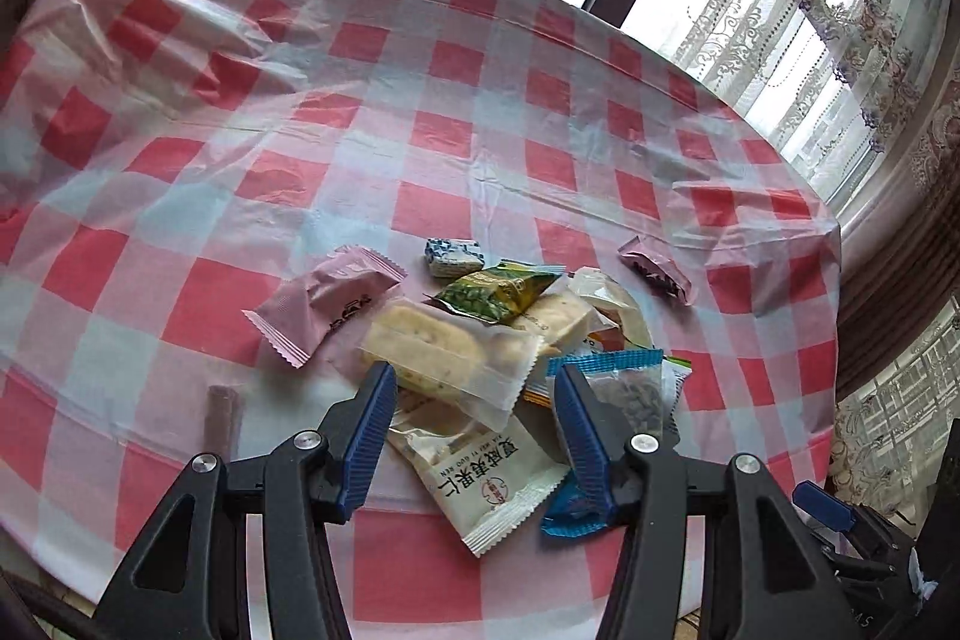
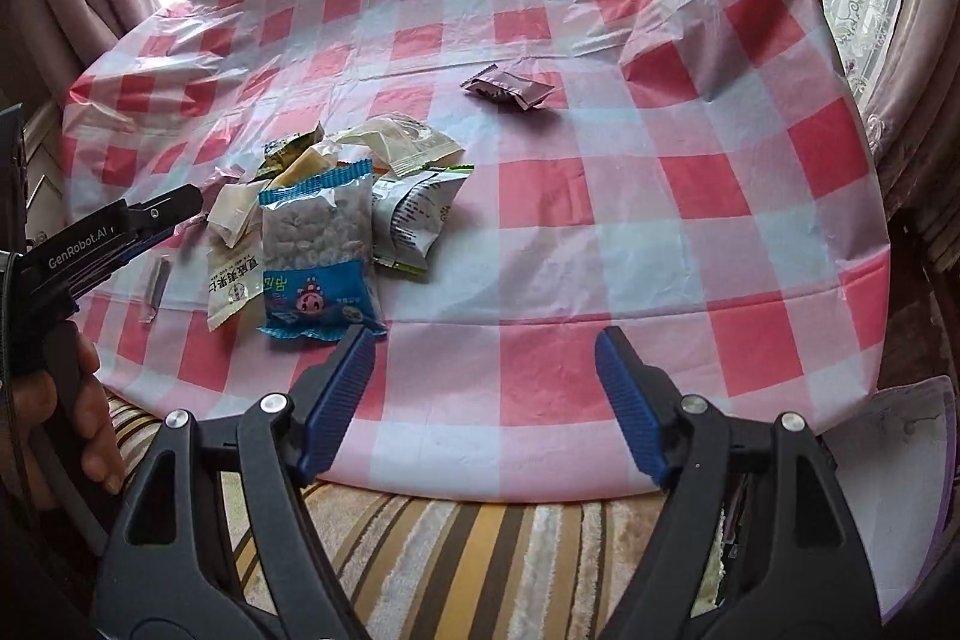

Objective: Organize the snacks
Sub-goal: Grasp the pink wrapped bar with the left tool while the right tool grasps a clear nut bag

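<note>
Snacks lie heaped near the table's [image 2: 540, 430] front edge. Nearest, the white nut packet [image 1: 480, 478] could be nudged off if the left gripper [image 1: 474, 400] is closed carelessly; its jaws are held apart over the clear cake packet [image 1: 447, 352], nothing clamped. Right gripper [image 2: 486, 370] is held wide apart, empty. Farther off, a pink packet [image 2: 509, 91] lies alone.

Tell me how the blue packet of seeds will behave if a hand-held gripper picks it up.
The blue seed packet looks like thin crinkly film, so it will probably flop. Loose seeds show through its clear window, so they may shift. It overlaps the white packet, which may drag along.
</note>
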Demonstrator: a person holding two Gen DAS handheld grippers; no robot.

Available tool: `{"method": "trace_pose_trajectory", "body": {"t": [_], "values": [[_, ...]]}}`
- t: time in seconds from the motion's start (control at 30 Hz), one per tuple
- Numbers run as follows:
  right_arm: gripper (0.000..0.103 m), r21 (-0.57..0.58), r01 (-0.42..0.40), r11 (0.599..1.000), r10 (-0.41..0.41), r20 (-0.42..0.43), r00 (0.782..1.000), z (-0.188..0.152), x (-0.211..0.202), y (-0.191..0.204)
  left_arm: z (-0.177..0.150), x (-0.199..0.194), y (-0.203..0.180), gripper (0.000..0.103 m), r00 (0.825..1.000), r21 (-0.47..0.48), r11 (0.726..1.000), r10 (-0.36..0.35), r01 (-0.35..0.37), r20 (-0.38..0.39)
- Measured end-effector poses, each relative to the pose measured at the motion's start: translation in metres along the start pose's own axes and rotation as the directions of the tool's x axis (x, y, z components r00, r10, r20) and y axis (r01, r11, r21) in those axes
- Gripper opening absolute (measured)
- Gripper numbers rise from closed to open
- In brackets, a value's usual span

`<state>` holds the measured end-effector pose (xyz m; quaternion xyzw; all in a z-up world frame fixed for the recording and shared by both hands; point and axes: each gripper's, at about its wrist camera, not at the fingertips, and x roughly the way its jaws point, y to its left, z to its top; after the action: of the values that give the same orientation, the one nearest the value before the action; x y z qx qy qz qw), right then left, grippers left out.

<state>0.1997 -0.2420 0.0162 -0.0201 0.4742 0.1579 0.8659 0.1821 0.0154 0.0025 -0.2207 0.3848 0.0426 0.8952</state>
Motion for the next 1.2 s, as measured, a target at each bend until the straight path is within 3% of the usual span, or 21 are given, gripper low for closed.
{"method": "trace_pose_trajectory", "body": {"t": [0.27,0.7,0.87,1.0,1.1,1.2], "values": [[0.086,-0.073,-0.064,0.995,0.063,-0.022,0.998,0.017,0.026,0.045,0.017,0.008,0.040,0.056,0.999,0.012,0.999,0.034,-0.034,0.002],[0.086,-0.110,-0.078,0.991,0.067,-0.094,0.993,0.032,0.069,0.078,0.035,0.050,0.058,0.055,0.995,0.119,0.991,0.076,-0.068,-0.063],[0.086,-0.106,-0.065,0.992,0.050,-0.132,0.990,0.032,0.084,0.081,0.031,0.057,0.061,0.043,0.995,0.128,0.990,0.071,-0.061,-0.072],[0.081,-0.096,-0.064,0.993,0.051,-0.137,0.989,0.033,0.088,0.081,0.029,0.057,0.061,0.025,0.996,0.128,0.991,0.059,-0.050,-0.070],[0.070,-0.106,-0.060,0.993,0.046,-0.130,0.990,0.032,0.087,0.084,0.027,0.055,0.063,0.022,0.997,0.115,0.992,0.052,-0.044,-0.065],[0.068,-0.106,-0.064,0.992,0.051,-0.125,0.991,0.032,0.086,0.084,0.026,0.051,0.064,0.021,0.997,0.105,0.993,0.055,-0.049,-0.054]]}}
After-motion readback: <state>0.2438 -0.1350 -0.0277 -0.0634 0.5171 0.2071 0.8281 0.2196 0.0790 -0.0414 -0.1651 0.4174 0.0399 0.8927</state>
